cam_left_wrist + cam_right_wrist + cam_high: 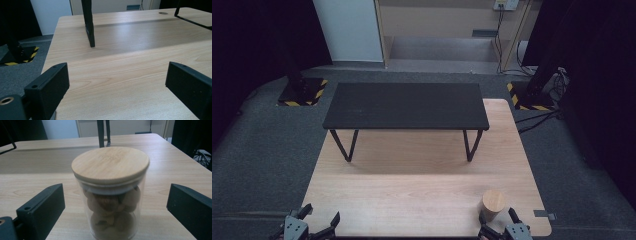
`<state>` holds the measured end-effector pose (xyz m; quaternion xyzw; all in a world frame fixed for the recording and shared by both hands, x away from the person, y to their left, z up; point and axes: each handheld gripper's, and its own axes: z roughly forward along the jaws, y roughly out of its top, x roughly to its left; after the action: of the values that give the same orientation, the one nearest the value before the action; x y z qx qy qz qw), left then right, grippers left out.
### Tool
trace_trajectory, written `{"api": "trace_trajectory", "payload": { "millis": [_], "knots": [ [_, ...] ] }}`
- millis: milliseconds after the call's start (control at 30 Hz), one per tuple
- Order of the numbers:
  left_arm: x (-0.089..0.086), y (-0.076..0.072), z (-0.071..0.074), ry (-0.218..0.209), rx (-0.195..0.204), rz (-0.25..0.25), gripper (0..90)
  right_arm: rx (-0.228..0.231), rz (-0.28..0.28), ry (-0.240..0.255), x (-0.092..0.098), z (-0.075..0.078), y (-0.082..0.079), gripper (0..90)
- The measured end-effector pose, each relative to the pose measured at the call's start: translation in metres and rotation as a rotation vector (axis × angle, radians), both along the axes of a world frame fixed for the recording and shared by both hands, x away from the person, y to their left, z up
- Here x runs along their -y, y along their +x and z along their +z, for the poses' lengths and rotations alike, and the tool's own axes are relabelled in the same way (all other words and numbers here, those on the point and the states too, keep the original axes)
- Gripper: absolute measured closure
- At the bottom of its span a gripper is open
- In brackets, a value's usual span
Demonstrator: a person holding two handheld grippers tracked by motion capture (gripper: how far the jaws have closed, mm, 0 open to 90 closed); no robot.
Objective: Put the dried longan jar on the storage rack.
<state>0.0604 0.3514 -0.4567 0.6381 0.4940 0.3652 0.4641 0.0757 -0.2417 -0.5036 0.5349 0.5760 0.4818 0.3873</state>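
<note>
Left gripper (318,220): sitting at the near left corner of the wooden worktop (422,195). In the left gripper view (117,82) its two black jaws are standing wide apart, holding nothing, with bare wood between them.

Right gripper (498,221): sitting at the near edge of the worktop, toward the right corner. In the right gripper view (115,205) its jaws are spread wide, one on either side of the jar, and neither is touching the glass.

Glass jar (492,205) (111,207): standing upright on the worktop near its near right corner, between the right gripper's open jaws. Round, clear-walled, holding brown rounded pieces that may be nuts or biscuits; which, I cannot tell.

Bamboo lid (110,163): lying flat and closed on the jar's mouth, with a pale sealing ring showing beneath it.

Black shelf riser (406,105): standing on thin black metal legs (88,23) across the far half of the worktop, well apart from jar and grippers.

Labels and writing: none legible on jar, lid or riser.
</note>
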Motion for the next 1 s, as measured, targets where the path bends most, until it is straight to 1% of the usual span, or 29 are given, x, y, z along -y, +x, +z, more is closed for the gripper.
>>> {"api": "trace_trajectory", "payload": {
  "millis": [67,100,133,167,267,333,467,600,667,767,800,867,1000],
  "knots": [
    [0.000,0.000,0.000,-0.001,0.000,-0.001,3.8,-0.001,-0.002,-0.005,-0.001,0.000,0.002,1.9],
    [0.001,0.000,0.000,-0.001,0.001,-0.001,3.8,-0.007,-0.001,-0.012,-0.004,0.002,0.008,1.9],
    [0.001,0.000,0.000,0.000,0.001,-0.001,3.8,-0.007,-0.001,-0.012,-0.004,0.002,0.008,1.9],
    [0.001,0.000,0.000,0.000,0.001,-0.003,3.8,-0.010,-0.007,-0.024,-0.007,0.003,0.011,2.2],
    [0.001,0.000,0.000,0.002,-0.001,-0.003,3.8,-0.019,-0.007,-0.034,-0.009,0.004,0.016,2.8],
    [0.001,0.000,0.000,0.002,-0.002,-0.001,3.8,-0.026,-0.008,-0.052,-0.013,0.004,0.021,4.1],
    [0.000,0.000,-0.001,0.004,-0.006,0.003,3.8,-0.033,-0.012,-0.070,-0.017,0.004,0.025,5.2],
    [0.000,0.001,-0.001,0.003,-0.006,0.003,3.9,-0.040,-0.016,-0.072,-0.018,0.003,0.027,6.1],
    [0.000,0.001,-0.001,0.003,-0.006,0.001,3.8,-0.056,-0.009,-0.076,-0.017,0.004,0.030,11.0],
    [0.000,0.001,-0.001,0.001,-0.007,-0.001,3.8,-0.071,-0.002,-0.078,-0.015,0.004,0.032,21.2],
    [0.000,0.001,-0.001,0.000,-0.007,-0.002,3.9,-0.070,-0.008,-0.078,-0.016,0.003,0.032,24.3],
    [0.000,0.001,-0.001,0.000,-0.006,-0.001,3.9,-0.069,-0.010,-0.078,-0.015,0.004,0.032,25.6],
    [0.000,0.000,-0.001,0.000,-0.005,0.001,3.9,-0.085,-0.013,-0.082,-0.017,0.008,0.031,25.9]
  ]
}}
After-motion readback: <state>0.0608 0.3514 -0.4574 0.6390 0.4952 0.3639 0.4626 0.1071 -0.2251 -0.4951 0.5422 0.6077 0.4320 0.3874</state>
